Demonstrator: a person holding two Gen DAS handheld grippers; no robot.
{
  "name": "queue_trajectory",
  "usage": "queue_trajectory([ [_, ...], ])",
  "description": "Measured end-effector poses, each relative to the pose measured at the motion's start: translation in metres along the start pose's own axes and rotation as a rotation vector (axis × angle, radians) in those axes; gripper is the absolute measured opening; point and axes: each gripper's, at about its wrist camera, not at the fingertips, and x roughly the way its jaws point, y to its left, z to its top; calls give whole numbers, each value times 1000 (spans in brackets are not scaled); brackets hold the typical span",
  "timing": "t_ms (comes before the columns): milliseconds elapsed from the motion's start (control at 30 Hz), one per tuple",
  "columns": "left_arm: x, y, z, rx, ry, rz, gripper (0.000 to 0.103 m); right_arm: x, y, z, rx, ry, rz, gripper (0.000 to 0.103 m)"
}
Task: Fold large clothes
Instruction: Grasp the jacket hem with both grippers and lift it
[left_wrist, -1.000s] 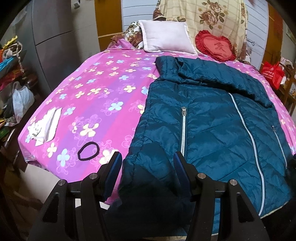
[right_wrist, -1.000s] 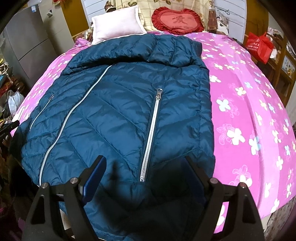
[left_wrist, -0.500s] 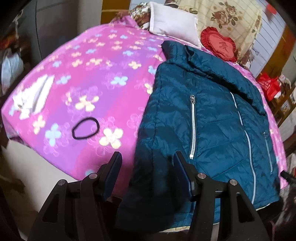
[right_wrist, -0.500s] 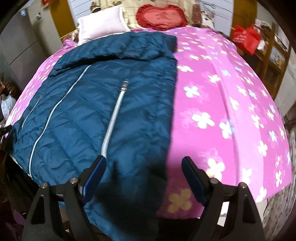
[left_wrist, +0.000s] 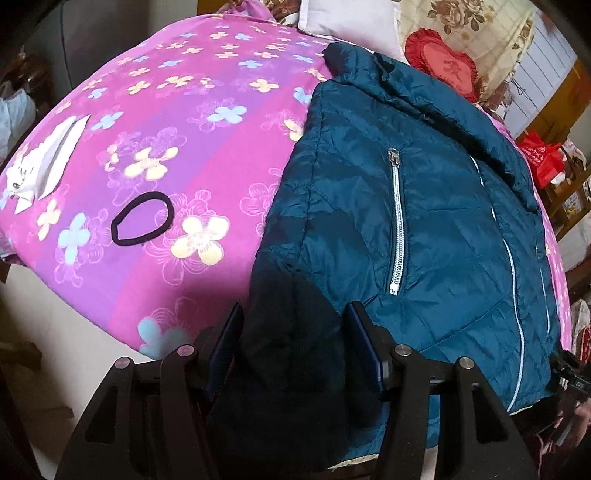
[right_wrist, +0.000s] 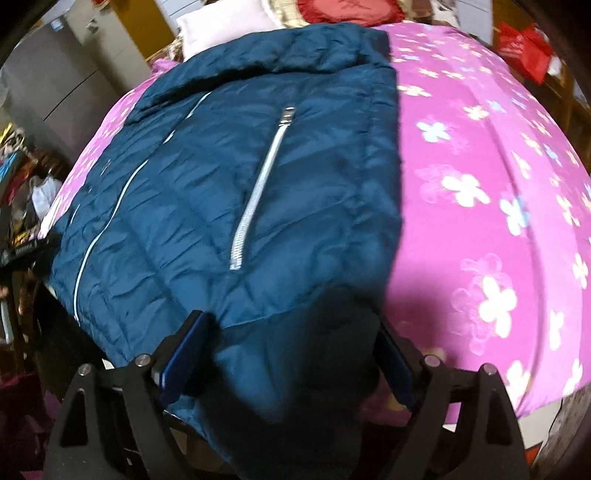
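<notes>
Teal quilted jacket (left_wrist: 424, 206) lies flat, front up, on the bed's pink floral sheet (left_wrist: 177, 122); in the left wrist view it fills the right half of frame, collar toward upper right, hem at bottom edge hanging over the bed's near side. Left gripper (left_wrist: 295, 347) at bottom centre: jaws partly apart, straddling the jacket's lower-left corner, fabric fills the gap between them; whether the pads actually press it I can't tell, that area is in deep shadow. Pocket zipper (left_wrist: 397, 225) runs vertically just above the right finger; main front zip line further right. Right gripper (right_wrist: 291, 365) in its own view, bottom centre: jaws wide and have just been opening further, jacket's lower-right hem corner sits between them, left pad just beside or on the fabric, right pad at the jacket edge, no clear pinch. Same jacket (right_wrist: 229, 177) takes the left and centre of that frame, bare sheet on the right. Off-task: black hair tie (left_wrist: 142, 223) on the sheet left of the jacket, apart from it; white folded paper or cloth (left_wrist: 48, 162) near the left edge; white pillow (left_wrist: 351, 22) and red heart cushion (left_wrist: 439, 59) at top; red bag (left_wrist: 541, 157) at far right.
</notes>
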Motion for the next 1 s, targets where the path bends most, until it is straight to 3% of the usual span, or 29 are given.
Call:
queue_trajectory([
  [67,0,-2,-1,22,0,13,40,1,2,-1,-7,-2,17,97],
  [233,0,0,-2,15,-11,6,40,2,4,-2,-27,-13,31,98],
  [300,-1,-4,-4,30,-12,12,38,1,5,-2,-29,-26,37,89],
  [367,-3,-8,-3,44,-11,-9,14,0,9,-5,-34,-61,69,61],
  [433,-18,-12,0,45,-66,-28,5,-2,12,-4,-45,-64,76,42],
  [467,-25,-15,3,55,-90,-36,3,-6,11,-1,-40,-73,86,32],
  [533,-40,-21,11,73,-144,-39,1,-17,8,8,-25,-105,124,23],
  [700,-67,-28,41,57,-255,-46,0,-63,7,44,-38,-268,198,21],
  [833,-77,-30,68,5,-346,-19,0,-80,8,79,-51,-374,168,21],
  [1000,-85,-37,105,-14,-443,45,0,-83,1,117,-9,-431,148,21],
])
